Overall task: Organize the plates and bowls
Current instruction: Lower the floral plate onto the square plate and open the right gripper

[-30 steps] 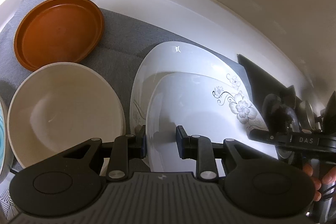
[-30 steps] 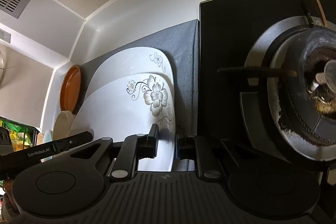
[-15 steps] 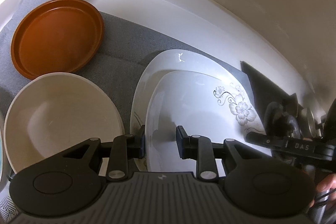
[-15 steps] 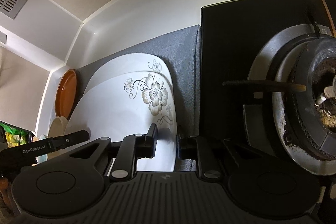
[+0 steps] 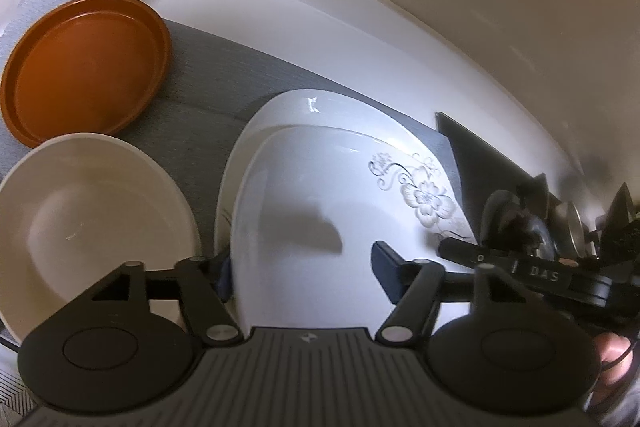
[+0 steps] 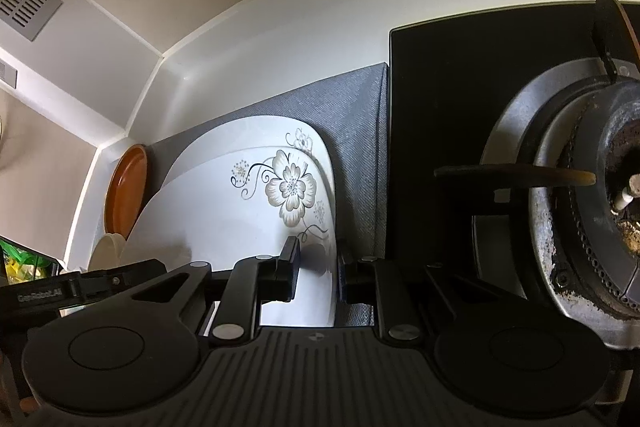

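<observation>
A white floral plate [image 5: 320, 187] lies on top of a larger white floral plate [image 5: 288, 107] on the grey mat [image 5: 208, 67]. My left gripper [image 5: 304, 271] is opening; the upper plate's left rim sits between its wide jaws, and the right pad stands clear of it. In the right wrist view, my right gripper [image 6: 318, 269] is shut on the right rim of the upper plate [image 6: 248, 227], with the larger plate [image 6: 248, 131] showing behind it.
An orange plate [image 5: 84, 67] and a cream plate [image 5: 92, 219] rest on the mat to the left. A black cooktop [image 6: 440, 87] with a gas burner [image 6: 580, 187] borders the mat on the right. White walls close the back.
The left gripper's jaws have spread wide off the upper plate's left rim. The right gripper keeps its hold on the right rim, and the plates look unmoved.
</observation>
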Demonstrator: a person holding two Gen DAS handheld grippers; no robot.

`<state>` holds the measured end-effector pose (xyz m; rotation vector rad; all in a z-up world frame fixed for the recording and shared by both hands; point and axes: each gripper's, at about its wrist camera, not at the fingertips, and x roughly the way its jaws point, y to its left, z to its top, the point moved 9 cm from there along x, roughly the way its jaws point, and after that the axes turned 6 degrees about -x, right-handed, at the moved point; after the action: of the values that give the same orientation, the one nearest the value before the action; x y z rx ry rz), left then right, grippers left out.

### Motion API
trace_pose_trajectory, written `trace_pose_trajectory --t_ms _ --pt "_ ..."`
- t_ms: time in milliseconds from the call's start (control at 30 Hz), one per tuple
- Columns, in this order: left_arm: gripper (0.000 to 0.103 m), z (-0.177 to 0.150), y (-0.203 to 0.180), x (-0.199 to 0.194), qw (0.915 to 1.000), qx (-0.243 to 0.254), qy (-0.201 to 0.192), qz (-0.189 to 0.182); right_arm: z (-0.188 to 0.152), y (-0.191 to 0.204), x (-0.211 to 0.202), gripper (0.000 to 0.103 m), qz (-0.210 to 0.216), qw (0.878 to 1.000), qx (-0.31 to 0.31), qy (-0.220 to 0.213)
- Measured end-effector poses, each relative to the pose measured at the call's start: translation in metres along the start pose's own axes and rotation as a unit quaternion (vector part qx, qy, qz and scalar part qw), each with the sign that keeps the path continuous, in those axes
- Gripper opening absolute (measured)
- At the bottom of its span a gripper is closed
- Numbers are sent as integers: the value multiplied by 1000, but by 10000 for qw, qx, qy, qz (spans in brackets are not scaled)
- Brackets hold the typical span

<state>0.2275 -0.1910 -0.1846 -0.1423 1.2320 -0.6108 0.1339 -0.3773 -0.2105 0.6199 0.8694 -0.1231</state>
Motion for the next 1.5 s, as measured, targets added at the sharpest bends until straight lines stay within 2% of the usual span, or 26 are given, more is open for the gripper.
trace_pose_trajectory --t_ms 500,533,567,833,967,1100,1200,1300,1400,1500 --pt "77 -25 -1 -25 9998 132 154 86 -2 0 -6 20 -120 9998 -134 -89" --pt "84 -27 0 -27 9996 143 159 158 -2 0 -5 20 -116 9998 -130 -83" --pt "86 -28 1 -28 9995 162 137 250 -2 1 -4 20 -114 9998 -131 -76" --pt "86 -45 13 -30 9985 162 271 454 -1 2 -6 22 -133 9997 -163 -139" --pt "86 -56 16 -44 9984 175 193 499 -5 5 -10 22 -171 9996 -212 -101" --pt "86 -71 7 -60 9985 409 139 351 -14 7 -14 22 -182 9996 -226 -37" --pt "87 -84 -4 -69 9963 815 98 251 -19 10 -18 22 -218 9993 -296 -39" --pt "91 -92 -6 -62 9937 1045 167 380 -22 12 -23 25 -291 9989 -360 -64" --pt "91 -91 0 -52 9938 917 266 562 -24 15 -29 28 -455 9975 -535 -108" --pt "91 -85 13 -47 9952 666 254 669 -27 17 -35 36 -625 9951 -756 -154"
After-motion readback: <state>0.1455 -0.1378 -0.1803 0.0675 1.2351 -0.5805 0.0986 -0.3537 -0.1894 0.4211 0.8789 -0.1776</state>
